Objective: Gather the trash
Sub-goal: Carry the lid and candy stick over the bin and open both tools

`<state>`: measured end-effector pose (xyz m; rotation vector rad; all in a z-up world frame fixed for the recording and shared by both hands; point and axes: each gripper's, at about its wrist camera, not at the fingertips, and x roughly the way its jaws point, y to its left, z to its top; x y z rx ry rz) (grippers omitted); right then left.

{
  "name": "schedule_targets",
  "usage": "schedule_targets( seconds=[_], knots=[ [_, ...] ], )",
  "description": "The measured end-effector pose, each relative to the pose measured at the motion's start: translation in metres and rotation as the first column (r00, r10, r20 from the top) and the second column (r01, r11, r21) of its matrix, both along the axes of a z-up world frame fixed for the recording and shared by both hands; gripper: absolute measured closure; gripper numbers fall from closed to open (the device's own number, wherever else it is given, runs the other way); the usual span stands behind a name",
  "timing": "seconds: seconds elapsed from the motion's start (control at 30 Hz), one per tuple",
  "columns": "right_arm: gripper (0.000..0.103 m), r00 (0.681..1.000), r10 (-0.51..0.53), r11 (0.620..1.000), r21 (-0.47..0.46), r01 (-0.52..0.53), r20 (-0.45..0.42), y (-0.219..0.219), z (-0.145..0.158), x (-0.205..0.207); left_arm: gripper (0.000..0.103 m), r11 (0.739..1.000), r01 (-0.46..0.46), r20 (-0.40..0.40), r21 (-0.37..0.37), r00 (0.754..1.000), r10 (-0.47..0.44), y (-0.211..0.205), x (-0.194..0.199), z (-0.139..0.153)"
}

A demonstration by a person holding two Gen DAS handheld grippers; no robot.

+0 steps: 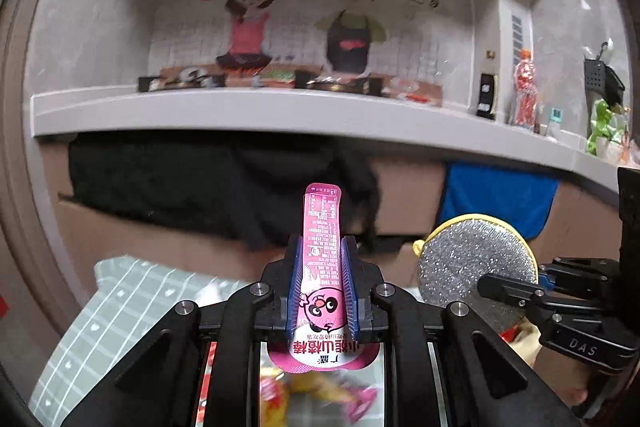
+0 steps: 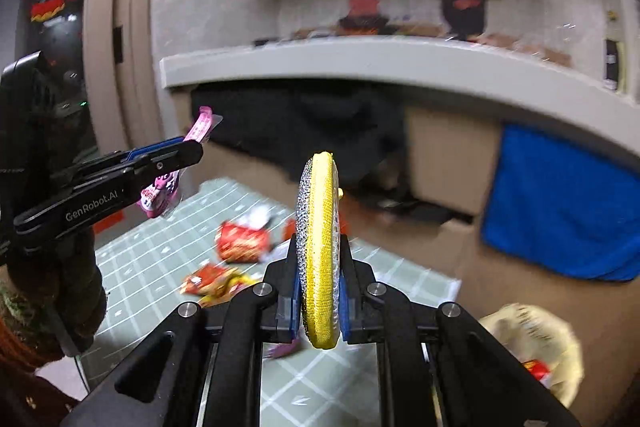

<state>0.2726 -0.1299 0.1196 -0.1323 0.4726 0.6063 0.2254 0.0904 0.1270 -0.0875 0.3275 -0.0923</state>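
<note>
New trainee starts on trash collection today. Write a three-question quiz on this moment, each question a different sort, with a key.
1. True or false: the left gripper holds a pink snack wrapper between its fingers.
2. Multiple choice: what is the right gripper shut on? A) a red packet B) a round yellow-edged scouring pad C) a blue cloth
3. Fill in: the loose red wrappers lie on a green ___ mat.

Key: 1 true; 2 B; 3 checked
</note>
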Motion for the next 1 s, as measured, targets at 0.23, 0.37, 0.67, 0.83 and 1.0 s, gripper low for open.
schedule_targets(
  seconds=[0.23, 0.37, 0.67, 0.83, 1.0],
  knots=[
    [0.090, 0.991, -0.115, 0.993, 0.014, 0.115, 0.068, -0.066, 0.021, 0.008, 0.084, 0.996, 0.089, 0.025, 0.024, 0.996, -0.089, -0.074, 0.015, 0.020],
    [0.090, 0.982, -0.180, 0.983, 0.054, 0.177, 0.052, -0.112, 0.020, 0.014, 0.084, 0.988, 0.148, -0.001, 0.043, 0.989, -0.148, -0.114, 0.027, 0.018],
    [0.090, 0.952, -0.302, 0.951, 0.082, 0.298, 0.042, -0.181, 0.015, 0.021, 0.084, 0.969, 0.243, -0.067, 0.045, 0.969, -0.239, -0.180, 0.052, -0.001],
    [0.090, 0.937, -0.348, 0.934, 0.096, 0.345, 0.017, -0.205, 0.004, 0.027, 0.084, 0.954, 0.298, -0.121, 0.013, 0.948, -0.295, -0.207, 0.068, -0.022],
    [0.090, 0.925, -0.380, 0.920, 0.096, 0.380, -0.016, -0.223, -0.013, 0.036, 0.084, 0.936, 0.348, -0.185, -0.051, 0.918, -0.352, -0.228, 0.089, -0.045]
  ],
)
